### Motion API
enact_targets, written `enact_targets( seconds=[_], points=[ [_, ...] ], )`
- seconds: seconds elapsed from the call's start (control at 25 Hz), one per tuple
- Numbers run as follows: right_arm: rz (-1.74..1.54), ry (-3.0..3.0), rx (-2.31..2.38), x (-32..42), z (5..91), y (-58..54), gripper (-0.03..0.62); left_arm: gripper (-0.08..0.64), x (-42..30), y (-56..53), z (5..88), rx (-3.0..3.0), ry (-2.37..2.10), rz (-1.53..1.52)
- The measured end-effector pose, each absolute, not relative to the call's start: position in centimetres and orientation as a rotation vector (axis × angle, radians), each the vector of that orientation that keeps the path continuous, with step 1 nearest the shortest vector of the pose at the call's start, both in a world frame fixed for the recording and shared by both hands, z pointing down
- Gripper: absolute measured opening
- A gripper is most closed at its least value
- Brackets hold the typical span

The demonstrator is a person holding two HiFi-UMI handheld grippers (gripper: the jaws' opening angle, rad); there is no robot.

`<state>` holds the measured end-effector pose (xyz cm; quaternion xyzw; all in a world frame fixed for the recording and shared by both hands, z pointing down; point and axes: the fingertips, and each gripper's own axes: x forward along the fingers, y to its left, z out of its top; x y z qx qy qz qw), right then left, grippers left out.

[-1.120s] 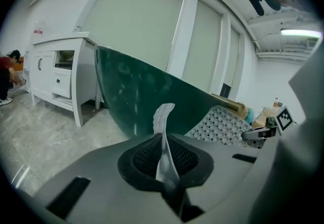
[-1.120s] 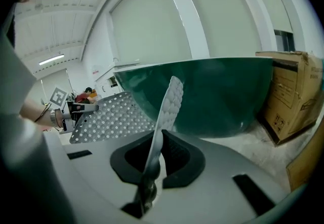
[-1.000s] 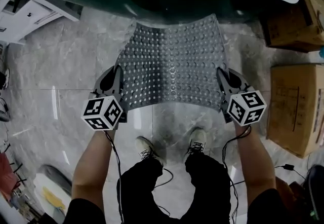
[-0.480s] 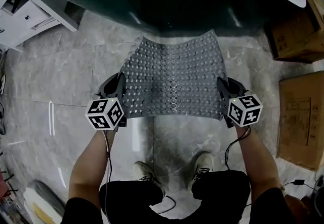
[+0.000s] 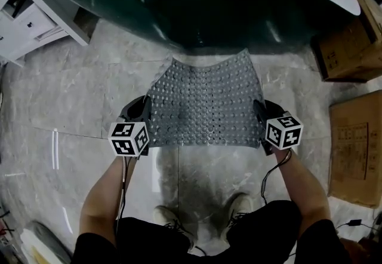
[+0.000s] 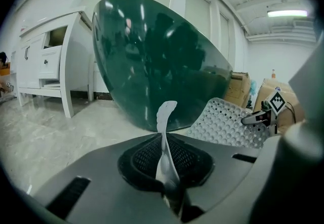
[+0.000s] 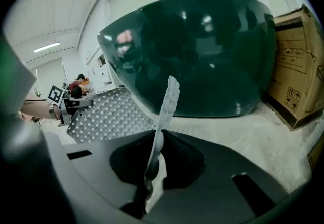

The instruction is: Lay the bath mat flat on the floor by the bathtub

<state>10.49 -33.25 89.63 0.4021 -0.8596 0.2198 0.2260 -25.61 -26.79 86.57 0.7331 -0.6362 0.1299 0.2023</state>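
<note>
**Two claws hold a grey bath mat in front of a dark green bathtub**

The left claw [image 5: 144, 116] is nearly closed, pinching the near left corner of the bath mat [image 5: 203, 98]; the thin mat edge stands upright between its jaws. The right claw [image 5: 260, 118] is equally narrow, clamped on the near right corner.

The perforated, studded mat is spread at centre frame, its far edge reaching the base of the bathtub [image 5: 203, 0] along the top. Bare marble floor [image 5: 89, 95] lies open to the left and below the mat. A white cabinet [image 5: 30, 18] fills the upper left, and cardboard boxes [image 5: 349, 42] crowd the right edge.

Both forearms [image 5: 104, 197] reach forward from the lower frame, roughly parallel, above the person's shoes [image 5: 239, 206].
</note>
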Motion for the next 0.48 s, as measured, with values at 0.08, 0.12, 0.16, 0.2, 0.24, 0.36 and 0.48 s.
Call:
enact_targets(
  seconds=[0.08, 0.12, 0.16, 0.2, 0.24, 0.36, 0.48],
  points=[
    [0.618, -2.353, 1.117, 10.9, 90.6, -33.5, 0.031, 0.032, -25.8, -26.8, 87.4, 2.042, -1.779, 0.383],
    [0.632, -2.344, 1.127, 11.2, 91.0, -33.7, 0.031, 0.032, -26.0, -26.8, 87.7, 2.036, -1.781, 0.391],
    [0.647, -2.334, 1.139, 11.5, 91.5, -33.8, 0.031, 0.032, -26.2, -26.8, 88.1, 2.027, -1.783, 0.399],
    [0.662, -2.324, 1.149, 11.8, 92.0, -34.0, 0.031, 0.032, -26.4, -26.7, 88.5, 2.016, -1.787, 0.407],
    [0.675, -2.315, 1.156, 12.0, 92.5, -34.2, 0.031, 0.032, -26.7, -26.7, 88.9, 2.003, -1.791, 0.415],
    [0.711, -2.294, 1.176, 12.6, 93.8, -34.5, 0.031, 0.032, -27.4, -26.6, 90.1, 1.971, -1.803, 0.441],
    [0.75, -2.274, 1.203, 13.3, 95.3, -34.9, 0.031, 0.032, -27.4, -26.8, 91.2, 1.963, -1.807, 0.477]
  ],
)
